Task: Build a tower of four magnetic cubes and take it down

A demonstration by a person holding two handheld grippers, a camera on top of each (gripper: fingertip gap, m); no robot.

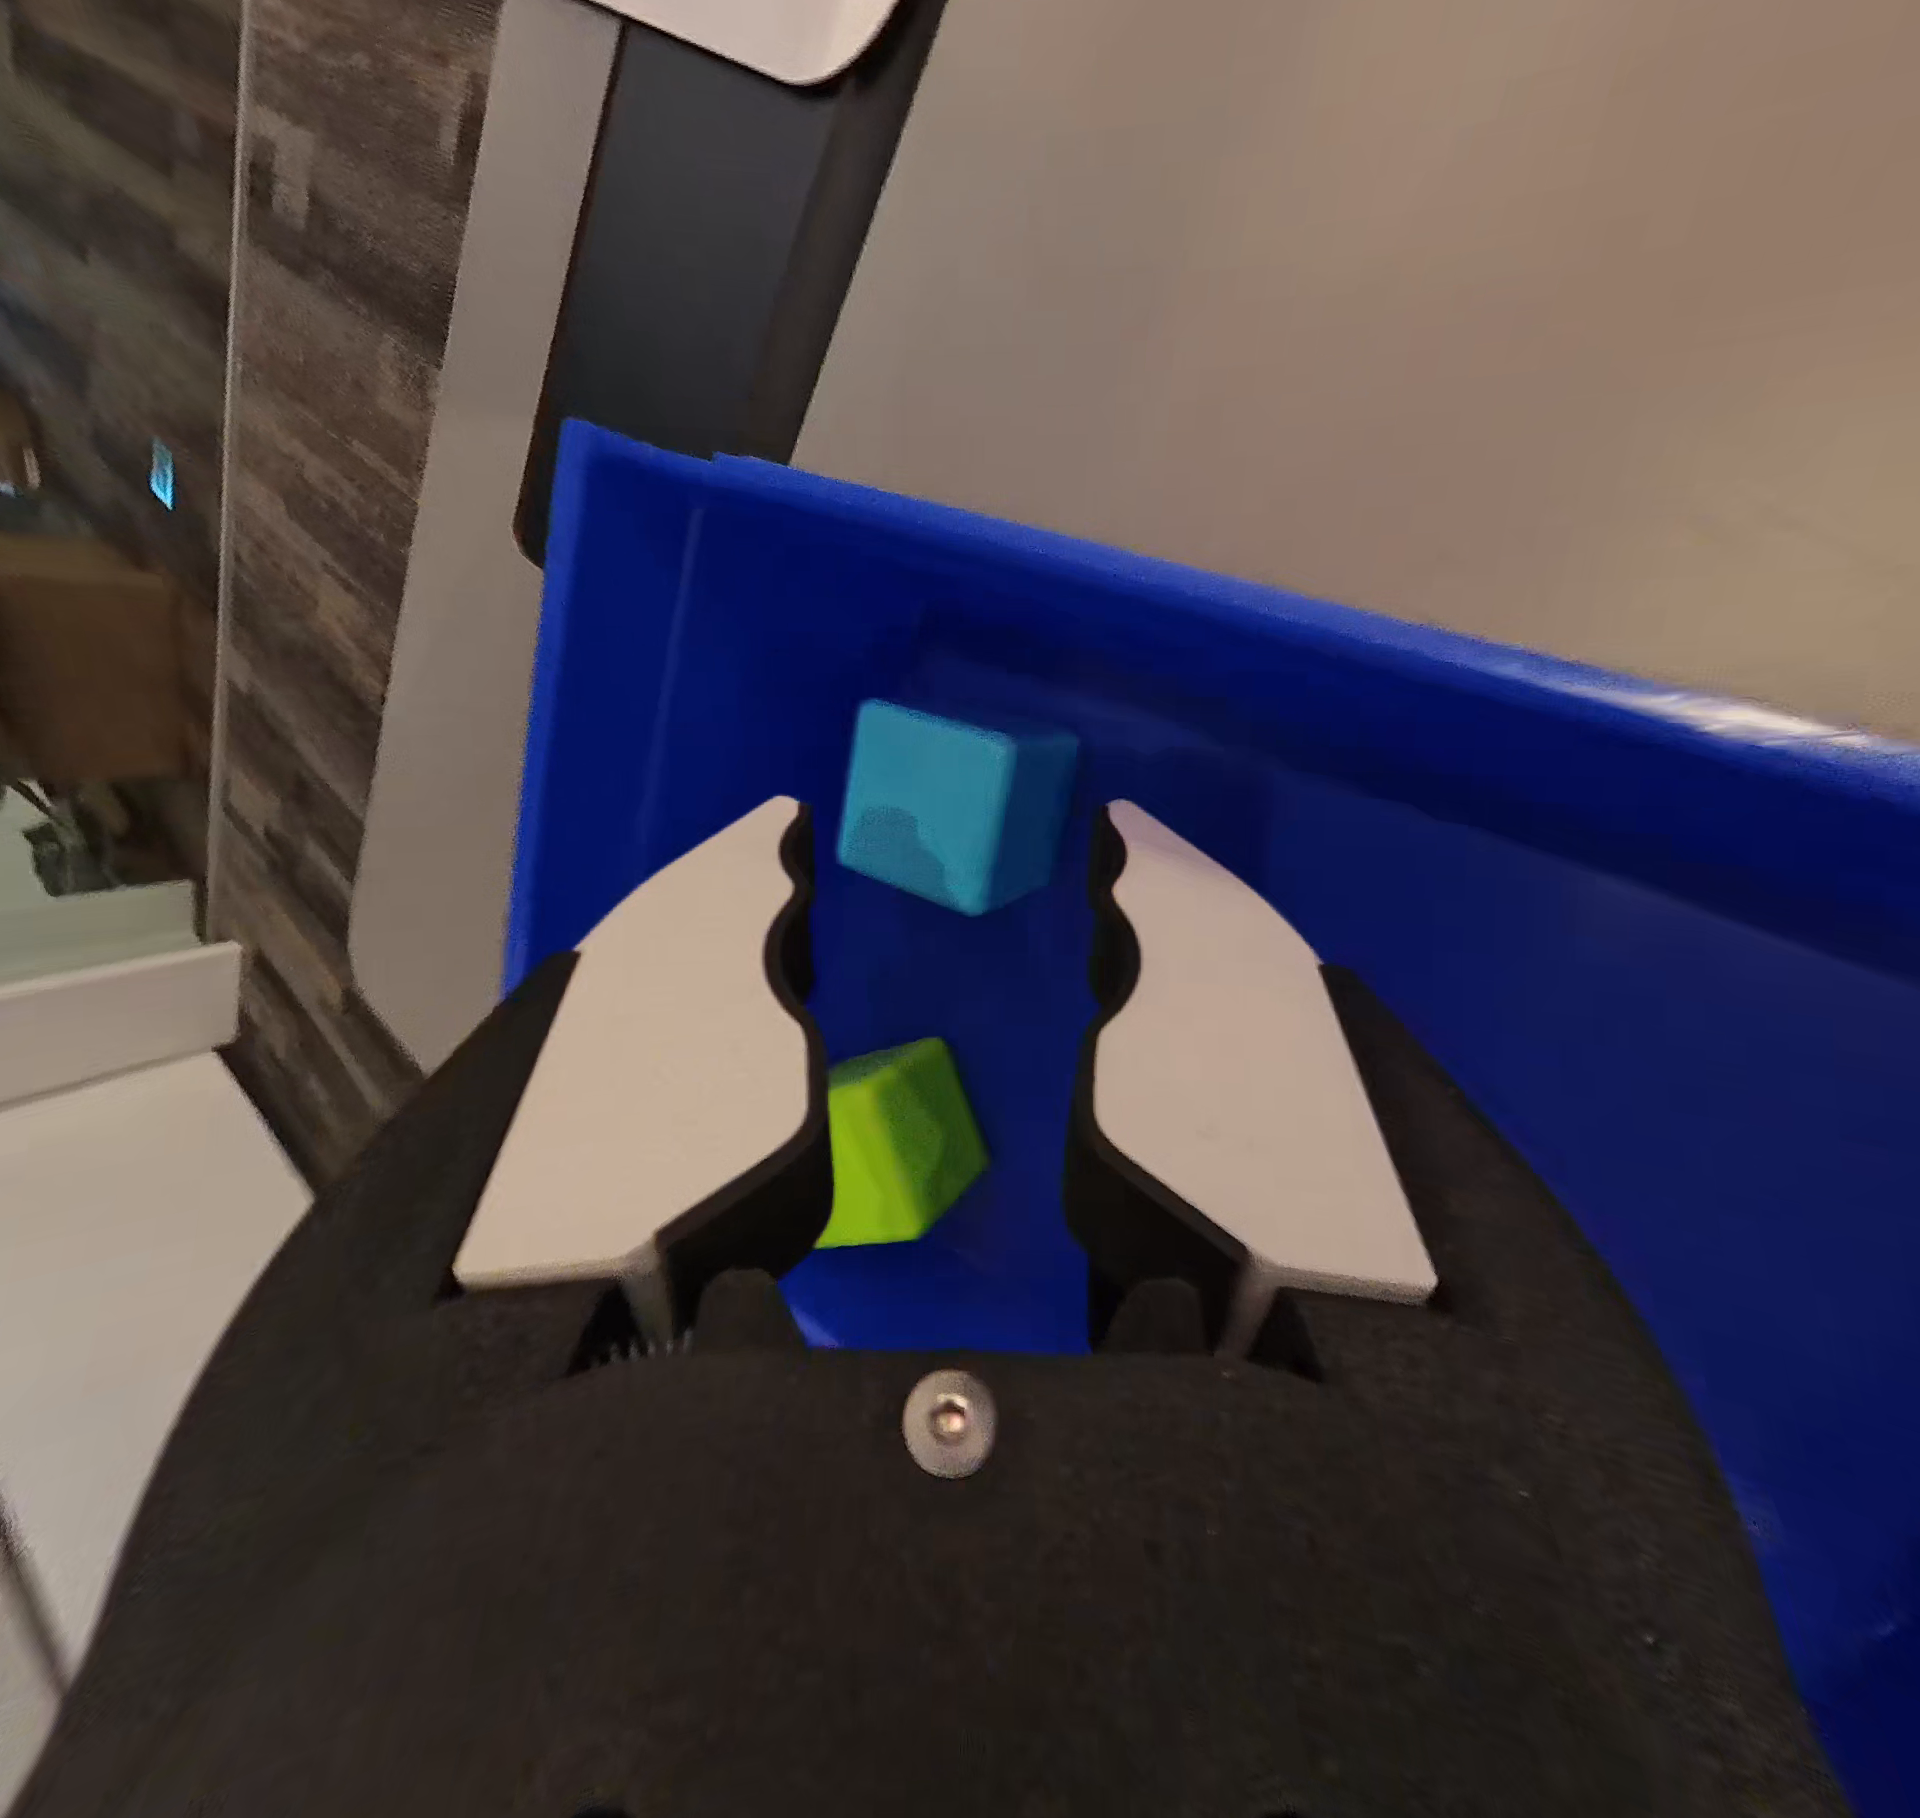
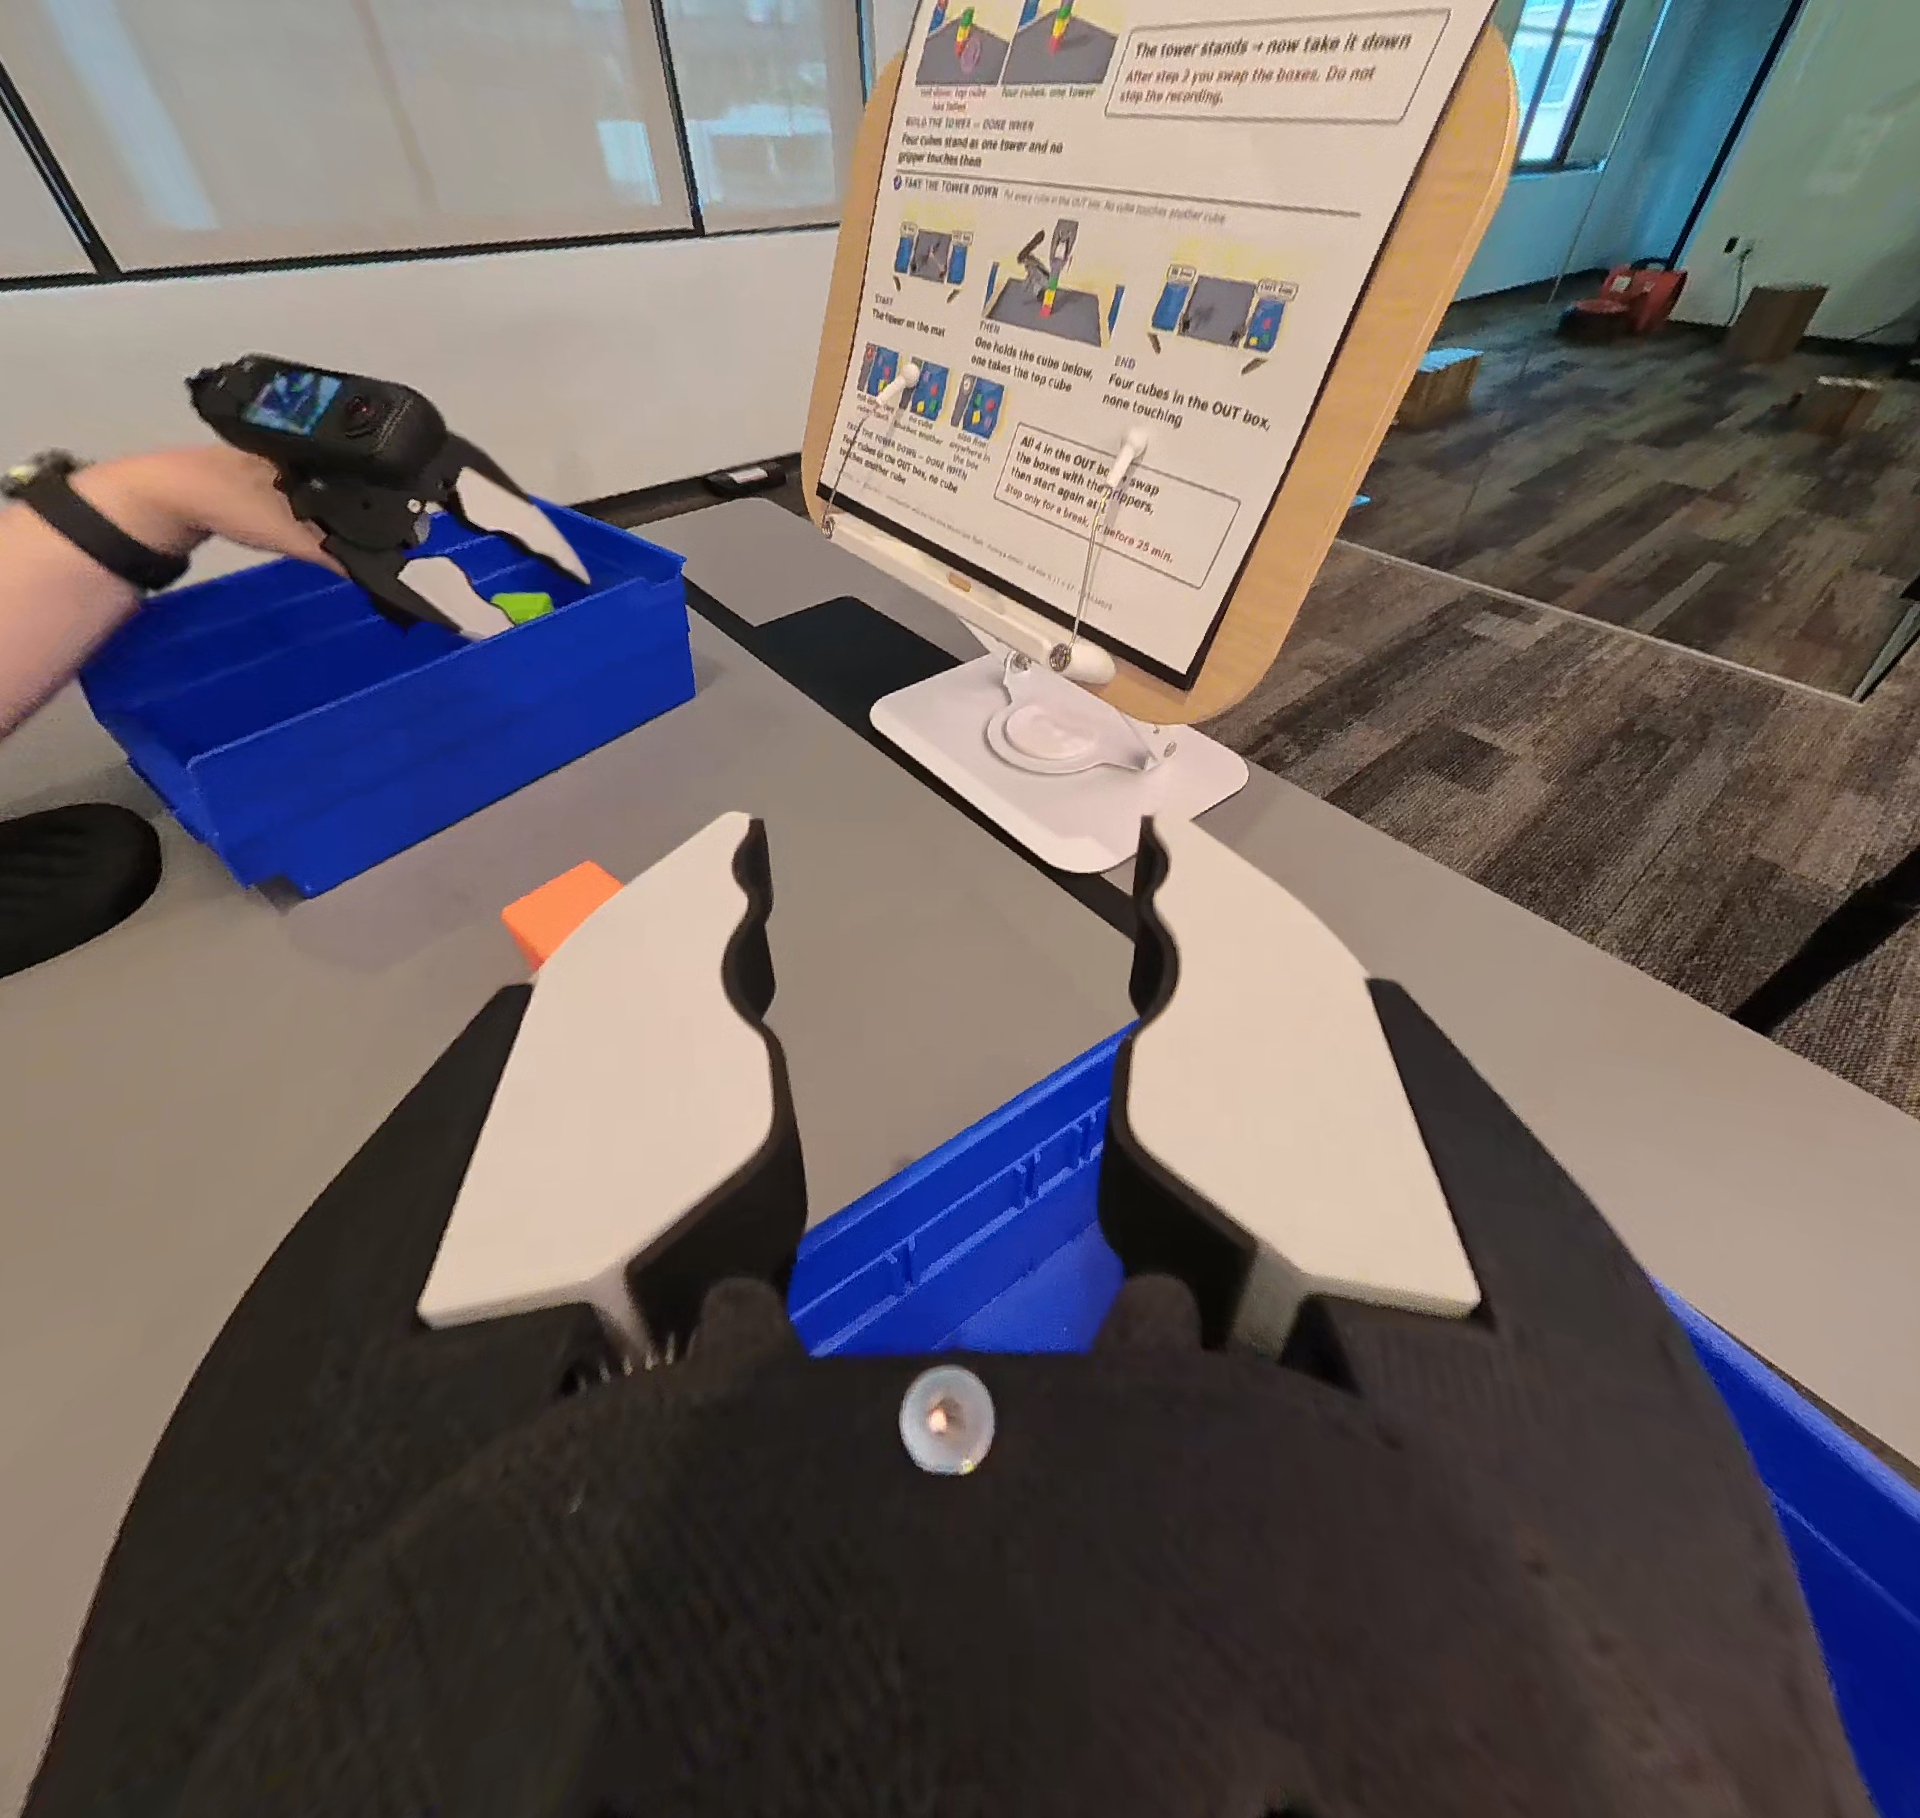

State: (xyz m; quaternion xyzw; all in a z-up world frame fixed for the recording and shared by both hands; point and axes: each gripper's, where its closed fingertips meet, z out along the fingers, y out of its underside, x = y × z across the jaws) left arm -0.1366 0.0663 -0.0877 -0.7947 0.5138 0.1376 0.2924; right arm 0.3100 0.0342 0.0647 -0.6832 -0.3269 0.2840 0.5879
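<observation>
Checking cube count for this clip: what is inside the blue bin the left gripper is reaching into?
A light-blue cube and a green cube lie apart in the blue bin. The open left gripper hides the bin floor beneath it, so more cubes cannot be ruled out.

Bin (image 1: pixel 1455 937): royal blue. Inside it: cube (image 1: pixel 940 802) light blue, cube (image 1: pixel 899 1145) lime green. Beside it: cube (image 2: pixel 556 906) orange.

Blue bin (image 1: pixel 1455 937): smooth plastic, slight sheen along its rim. Light blue cube (image 1: pixel 951 802) and green cube (image 1: pixel 899 1145): matt, faintly grainy faces. Orange cube (image 2: pixel 556 906): matt. Left gripper (image 1: pixel 945 812): coarse matt black body, smooth pale fingers (image 1: pixel 665 1041), shiny metal screw (image 1: pixel 948 1423). Table (image 2: pixel 312 1041): smooth matt grey. Stand (image 2: pixel 1382 438): wood-look board, white glossy base, paper sheet (image 2: pixel 1132 241). Floor (image 2: pixel 1558 625): carpet, rough woven look.
</observation>
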